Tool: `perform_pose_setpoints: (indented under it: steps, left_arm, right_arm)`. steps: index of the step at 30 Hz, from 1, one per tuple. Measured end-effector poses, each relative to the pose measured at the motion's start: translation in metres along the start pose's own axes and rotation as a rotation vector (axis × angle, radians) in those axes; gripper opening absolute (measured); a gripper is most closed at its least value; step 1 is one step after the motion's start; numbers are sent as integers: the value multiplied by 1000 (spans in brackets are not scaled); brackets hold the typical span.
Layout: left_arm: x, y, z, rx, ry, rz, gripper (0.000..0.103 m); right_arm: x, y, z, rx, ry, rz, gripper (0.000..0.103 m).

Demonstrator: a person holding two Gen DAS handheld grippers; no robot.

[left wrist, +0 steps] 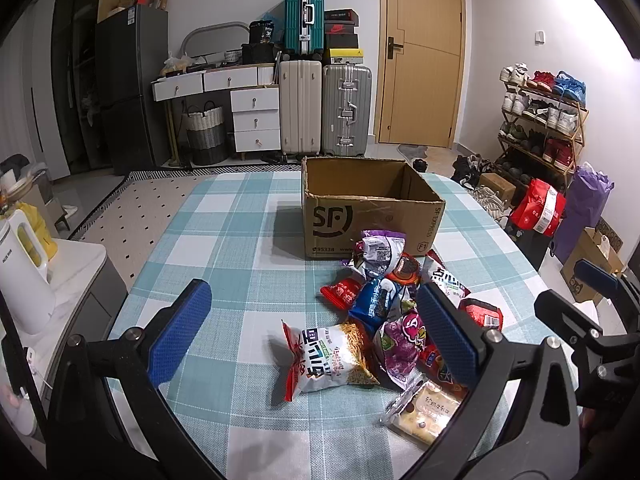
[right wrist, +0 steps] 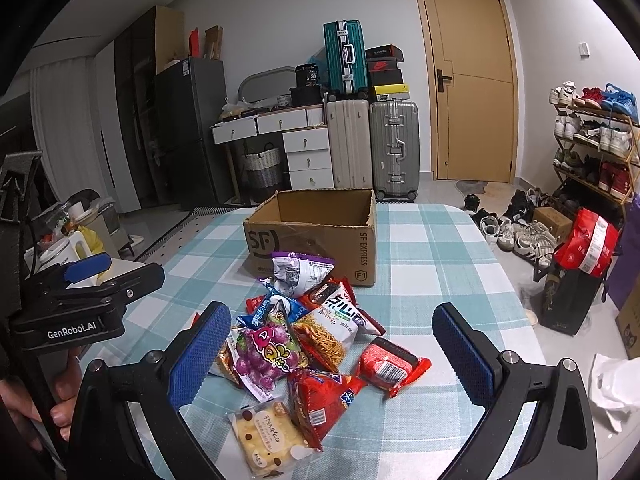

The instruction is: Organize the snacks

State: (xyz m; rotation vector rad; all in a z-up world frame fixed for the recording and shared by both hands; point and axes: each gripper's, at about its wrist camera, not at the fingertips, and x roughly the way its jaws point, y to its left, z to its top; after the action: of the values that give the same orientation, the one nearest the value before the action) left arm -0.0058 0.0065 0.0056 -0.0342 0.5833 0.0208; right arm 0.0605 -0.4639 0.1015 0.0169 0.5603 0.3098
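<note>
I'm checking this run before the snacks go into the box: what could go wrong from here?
1. The snack pile is overlapped, so the open right gripper may pinch two packets.
2. The cardboard box looks empty and could slide if bumped.
3. The left gripper sits close by; both could collide over the pile.

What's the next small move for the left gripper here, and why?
Probably lower the left gripper onto the noodle snack bag and close. Its jaws are open and empty, and that bag lies at the near-left edge of the snack pile, with clear tablecloth on its left. The SF cardboard box behind the pile is open, ready to take it. The right gripper is open too.
</note>
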Motion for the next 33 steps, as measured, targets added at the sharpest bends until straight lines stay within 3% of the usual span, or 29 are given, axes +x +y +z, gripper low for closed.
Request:
perform_pose_setpoints:
  steps: [33]
  left_arm:
    - [9, 8, -14, -11, 13, 21, 102]
  right_arm:
    - [8, 7, -13, 3, 25, 17, 103]
